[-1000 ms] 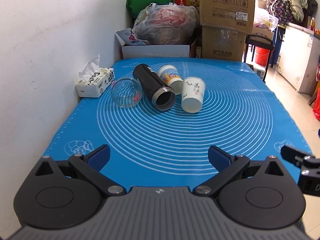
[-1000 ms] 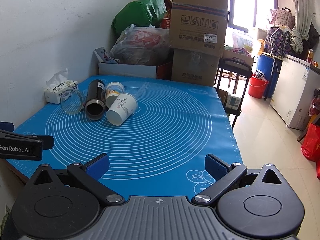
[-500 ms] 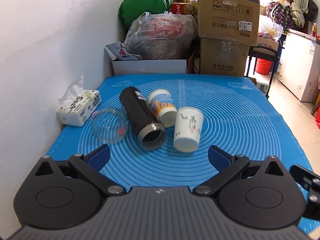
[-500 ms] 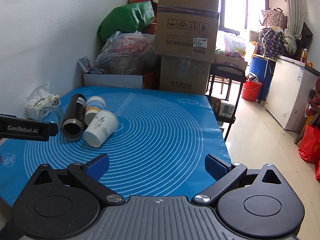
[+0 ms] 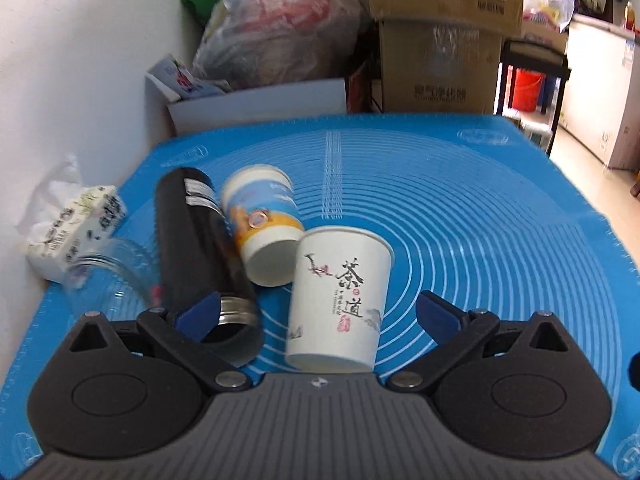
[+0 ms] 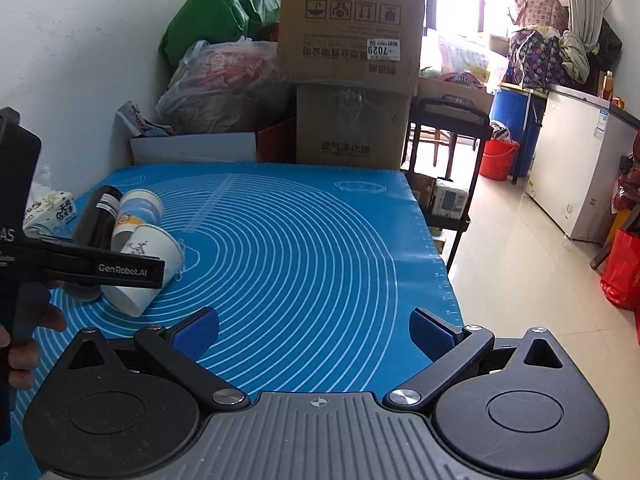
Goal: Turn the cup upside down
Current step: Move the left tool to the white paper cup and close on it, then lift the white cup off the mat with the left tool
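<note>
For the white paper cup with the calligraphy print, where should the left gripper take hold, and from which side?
Grip the white paper cup across its mid sidewall, coming from the near side where the open left gripper already straddles it. It lies on its side, one end toward the camera. Its left side sits close to the blue-and-orange cup and black flask, so finger room there looks tight.

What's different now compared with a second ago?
The left gripper has moved forward up to the cups; its open fingers now straddle the white paper cup, not yet gripping. The right gripper stays open and empty. All cups still lie on the blue mat.
</note>
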Demonstrator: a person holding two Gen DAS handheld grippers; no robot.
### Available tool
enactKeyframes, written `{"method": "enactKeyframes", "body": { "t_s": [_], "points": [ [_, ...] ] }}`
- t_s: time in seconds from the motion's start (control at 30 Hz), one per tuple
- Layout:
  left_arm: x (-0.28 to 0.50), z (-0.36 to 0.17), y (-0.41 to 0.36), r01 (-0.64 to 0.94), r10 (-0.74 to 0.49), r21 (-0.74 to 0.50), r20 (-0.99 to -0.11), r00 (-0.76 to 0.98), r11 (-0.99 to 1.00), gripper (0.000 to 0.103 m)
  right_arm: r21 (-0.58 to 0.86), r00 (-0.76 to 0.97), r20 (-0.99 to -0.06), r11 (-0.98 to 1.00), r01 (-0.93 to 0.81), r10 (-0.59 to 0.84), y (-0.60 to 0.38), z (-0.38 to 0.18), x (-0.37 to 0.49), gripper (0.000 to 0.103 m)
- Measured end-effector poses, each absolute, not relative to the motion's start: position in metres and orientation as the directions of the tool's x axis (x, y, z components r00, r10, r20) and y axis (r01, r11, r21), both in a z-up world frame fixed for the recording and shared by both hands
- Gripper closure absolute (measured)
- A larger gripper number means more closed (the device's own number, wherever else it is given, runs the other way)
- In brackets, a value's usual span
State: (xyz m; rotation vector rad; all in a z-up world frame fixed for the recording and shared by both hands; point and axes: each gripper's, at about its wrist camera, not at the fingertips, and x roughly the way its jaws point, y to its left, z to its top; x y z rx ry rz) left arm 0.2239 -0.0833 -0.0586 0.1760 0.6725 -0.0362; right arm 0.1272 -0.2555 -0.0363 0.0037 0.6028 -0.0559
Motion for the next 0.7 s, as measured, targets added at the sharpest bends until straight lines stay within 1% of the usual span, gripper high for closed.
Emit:
{"method": "enactKeyframes", "body": {
  "t_s": [0.07,0.2,0.23,0.27,0.3,0.33,0.37,0.4,0.43,0.5,0.7],
  "points": [
    [0.227,-0.064,-0.089,0.098,0.037,0.185,-0.613,0.789,0.978,0.001,-0.015,0.818,-0.572,0.998,0.056,-0.054,-0.258,-0.041,0.133,0.0],
    [0.237,-0.072,-0.097,0.125,0.023,0.184,-0.643,0.765,0.975,0.002,-0.017,0.811,-0.582,0.998,0.06,-0.058,-0.262,-0.047,0.138,0.0],
    [0.239,-0.074,-0.099,0.128,0.03,0.195,-0.649,0.76,0.972,0.005,-0.015,0.81,-0.583,0.998,0.062,-0.059,-0.263,-0.048,0.139,0.0],
    [0.241,-0.077,-0.099,0.129,0.035,0.201,-0.656,0.754,0.971,0.011,-0.013,0.809,-0.585,0.998,0.064,-0.059,-0.264,-0.049,0.139,0.0],
    [0.244,-0.081,-0.1,0.133,0.038,0.201,-0.674,0.738,0.971,0.024,-0.011,0.808,-0.586,0.998,0.065,-0.059,-0.265,-0.05,0.139,0.0],
    [0.248,-0.083,-0.099,0.14,0.034,0.191,-0.696,0.717,0.972,0.027,-0.011,0.807,-0.587,0.998,0.066,-0.059,-0.266,-0.05,0.14,0.0],
    [0.251,-0.086,-0.098,0.14,0.029,0.177,-0.714,0.699,0.974,0.028,-0.013,0.807,-0.588,0.998,0.067,-0.061,-0.267,-0.05,0.139,0.0],
    [0.252,-0.086,-0.096,0.134,0.021,0.158,-0.717,0.697,0.978,0.03,-0.014,0.806,-0.588,0.998,0.068,-0.063,-0.267,-0.05,0.139,0.0],
    [0.251,-0.085,-0.094,0.128,0.022,0.156,-0.715,0.699,0.979,0.037,-0.015,0.806,-0.588,0.998,0.069,-0.064,-0.268,-0.05,0.138,0.0],
    [0.251,-0.083,-0.094,0.132,0.017,0.151,-0.718,0.696,0.98,0.042,-0.015,0.806,-0.588,0.997,0.072,-0.067,-0.268,-0.049,0.136,0.0],
    [0.24,-0.07,-0.089,0.146,-0.017,0.12,-0.715,0.699,0.982,0.043,-0.013,0.809,-0.584,0.997,0.076,-0.069,-0.268,-0.045,0.129,0.0]
  ]
}}
